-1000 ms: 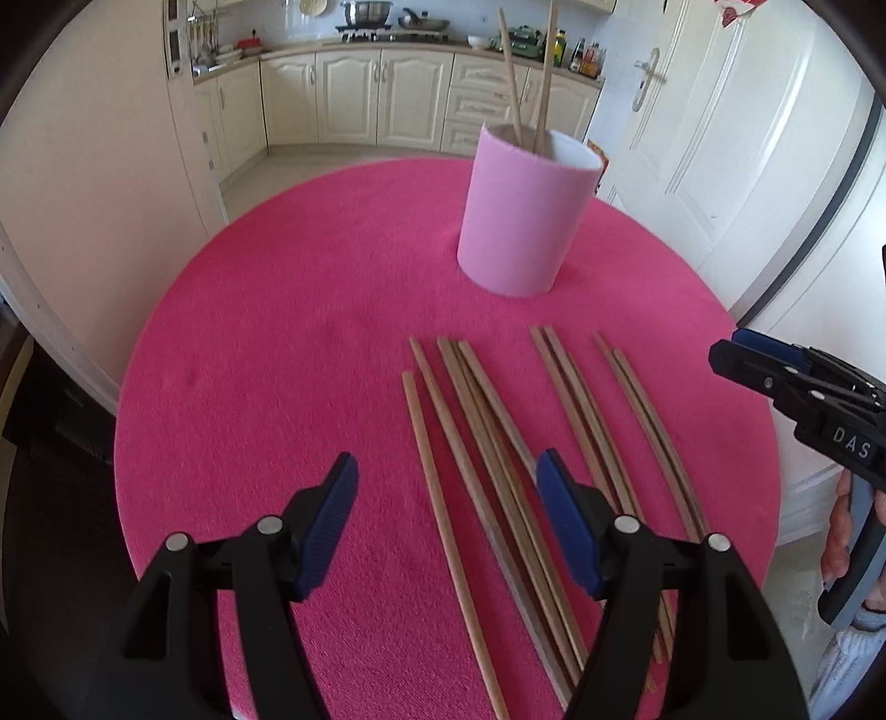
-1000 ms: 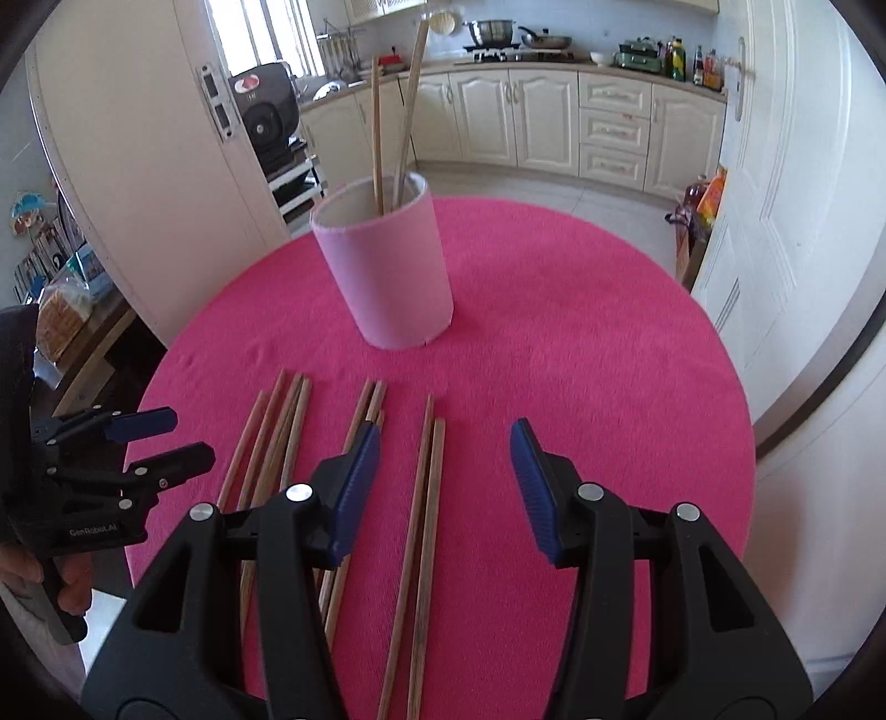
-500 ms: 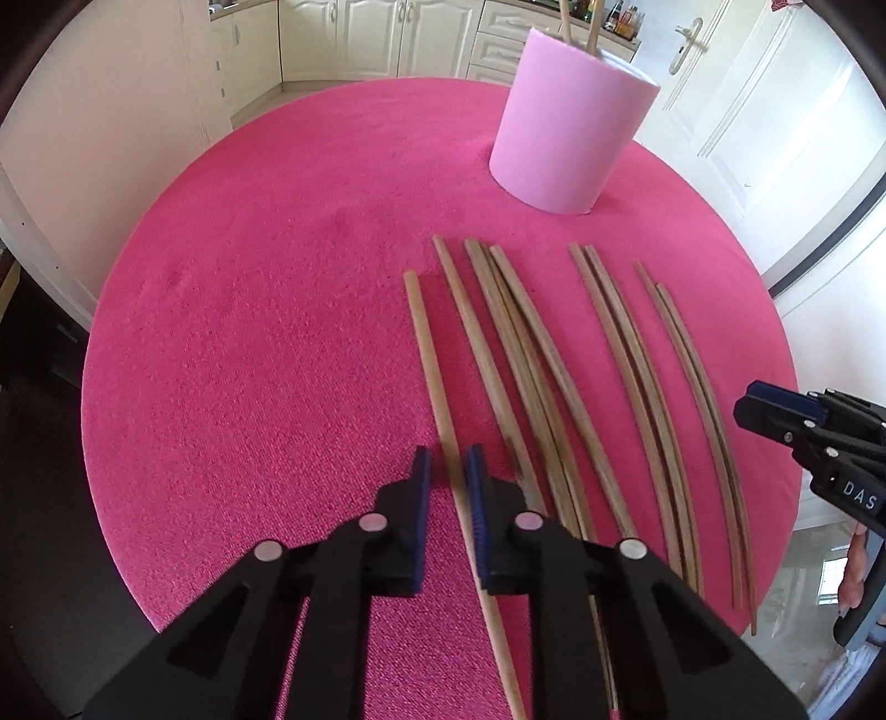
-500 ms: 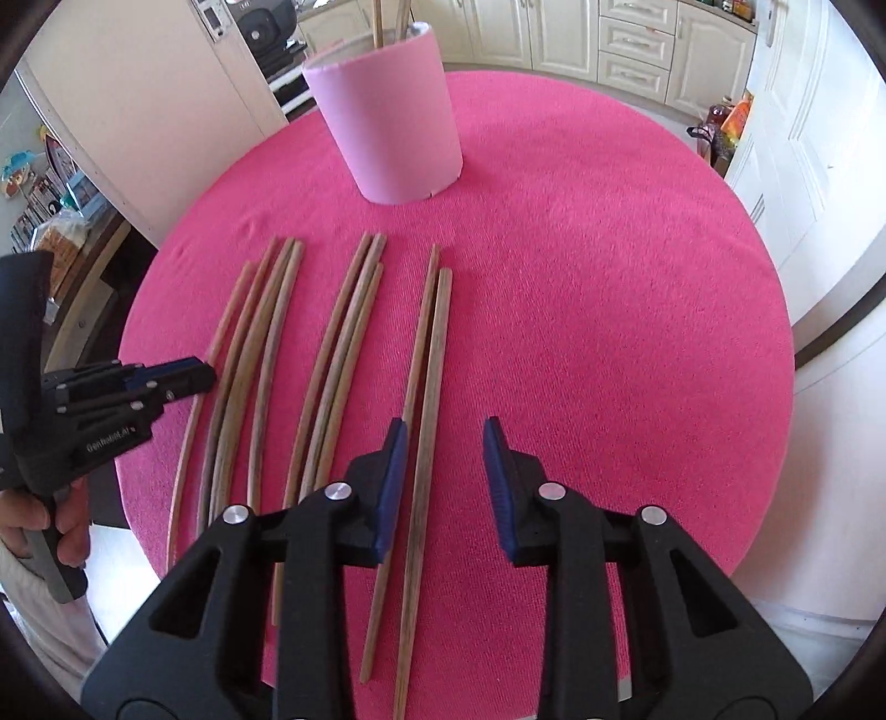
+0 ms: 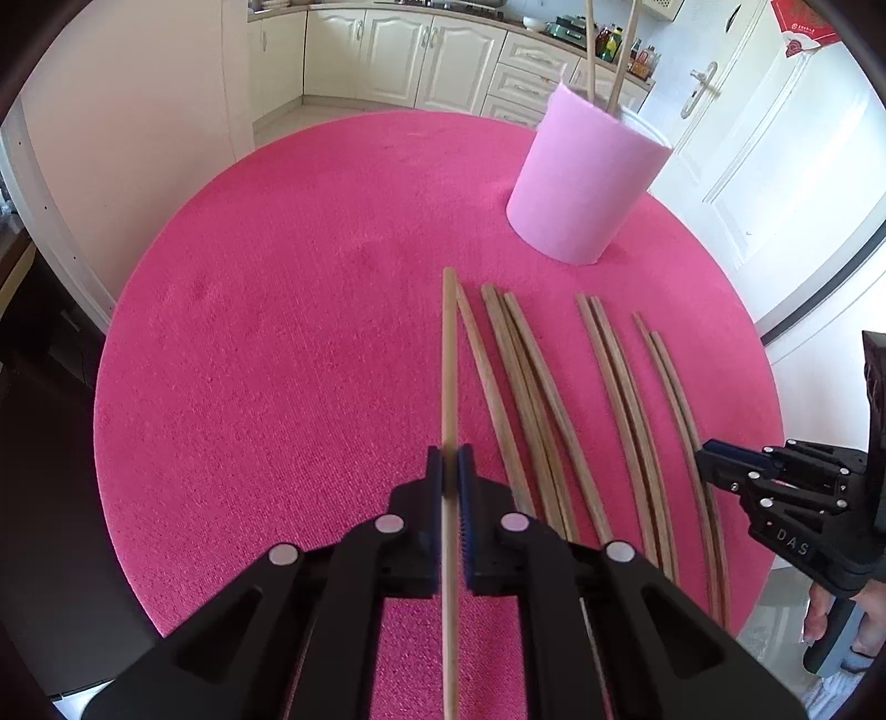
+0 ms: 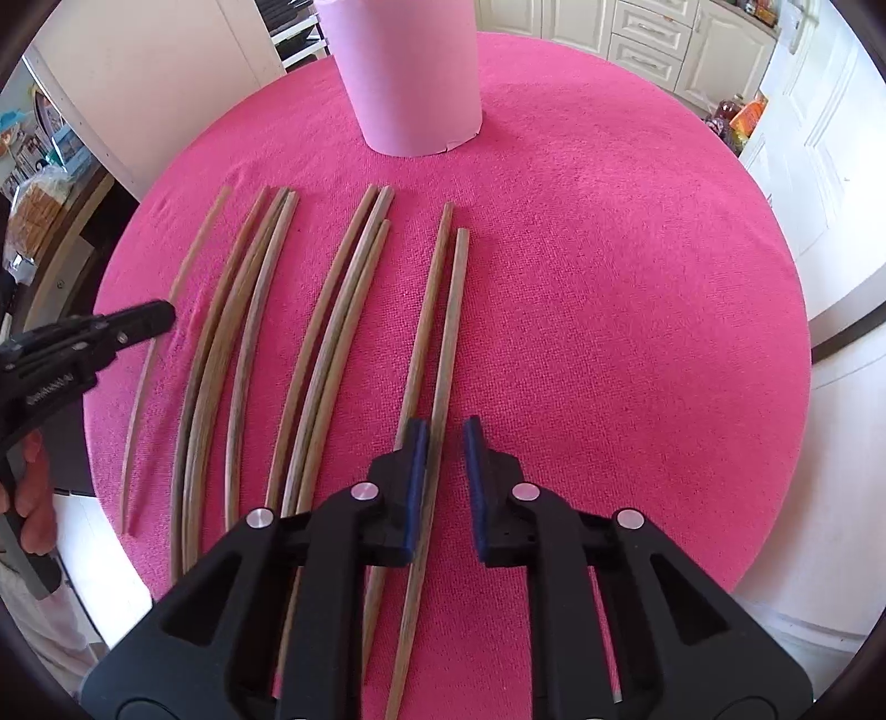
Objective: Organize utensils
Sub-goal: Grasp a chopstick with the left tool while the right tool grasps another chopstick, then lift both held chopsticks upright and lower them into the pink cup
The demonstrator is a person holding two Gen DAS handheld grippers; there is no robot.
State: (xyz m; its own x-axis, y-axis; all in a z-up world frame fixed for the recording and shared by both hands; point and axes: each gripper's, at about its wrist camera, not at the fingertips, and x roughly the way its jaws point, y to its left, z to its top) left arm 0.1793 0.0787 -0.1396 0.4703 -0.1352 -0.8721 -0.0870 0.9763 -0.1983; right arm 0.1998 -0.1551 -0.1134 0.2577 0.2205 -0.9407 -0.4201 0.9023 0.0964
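Several long wooden chopsticks (image 5: 531, 399) lie side by side on the round pink tablecloth (image 5: 277, 332). My left gripper (image 5: 449, 471) is shut on the leftmost chopstick (image 5: 448, 354), held lifted along its fingers. A pink cylindrical holder (image 5: 581, 183) stands at the far side with two chopsticks (image 5: 614, 50) upright in it. In the right wrist view my right gripper (image 6: 444, 443) is narrowly open, low over the rightmost chopstick (image 6: 451, 332), which runs between its pads. The holder also shows there (image 6: 415, 77), and the left gripper shows at the left edge (image 6: 155, 315).
The table edge curves close on all sides. White kitchen cabinets (image 5: 415, 50) and a white door (image 5: 775, 138) stand beyond it. The right gripper shows at the right edge of the left wrist view (image 5: 714, 454), over the outermost chopsticks.
My left gripper closed on the leftmost chopstick and lifted it off the cloth. My right gripper came down over the rightmost chopstick and narrowed its jaws around it.
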